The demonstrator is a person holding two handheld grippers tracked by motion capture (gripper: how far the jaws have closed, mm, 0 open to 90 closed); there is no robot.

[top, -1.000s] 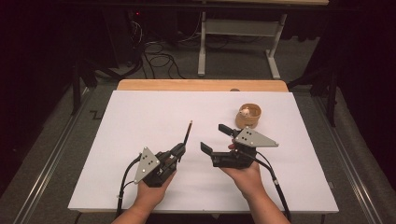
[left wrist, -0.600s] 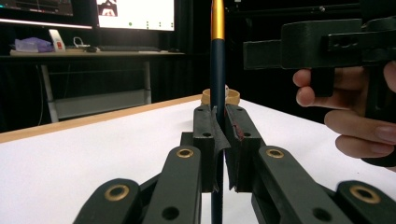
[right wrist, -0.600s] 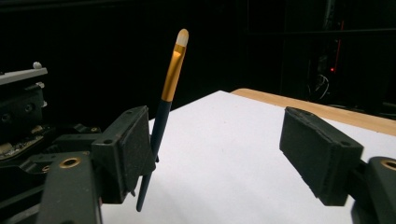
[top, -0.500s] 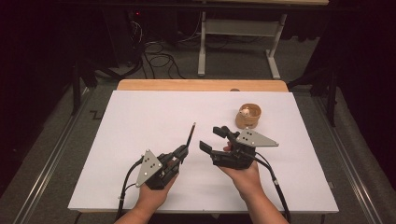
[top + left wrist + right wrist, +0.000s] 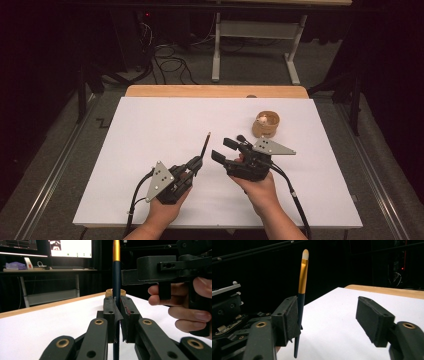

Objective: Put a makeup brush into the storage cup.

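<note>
The left tool [image 5: 194,164] is clamped on a paintbrush [image 5: 204,145], gripping the dark handle low down so the gold ferrule and pale bristle tip point away toward the far edge of the table [image 5: 150,125]. In the left gripper view the handle [image 5: 116,277] stands straight up between the two closed pads, centred and not skewed. The right tool [image 5: 229,149] is spread wide, just beside the left one near the front middle of the table. In the right gripper view the brush [image 5: 302,280] lies against the inner face of one pad while the other pad [image 5: 372,320] stands well clear of it.

The step in hand appears to be a handover of the brush to the right tool, probably for delivery to the small wooden cup [image 5: 266,123] toward the right far part of the table.

To do it well:
- Keep the left tool clamped until the right tool has fully closed.
- Centre the handle between the right pads before closing; at present it sits against one side.
- Grip above the left tool's pads, on the dark handle rather than the smooth ferrule.
- Close squarely, so the brush is not levered sideways.
- Release the left tool only after the brush is held without wobble.
</note>
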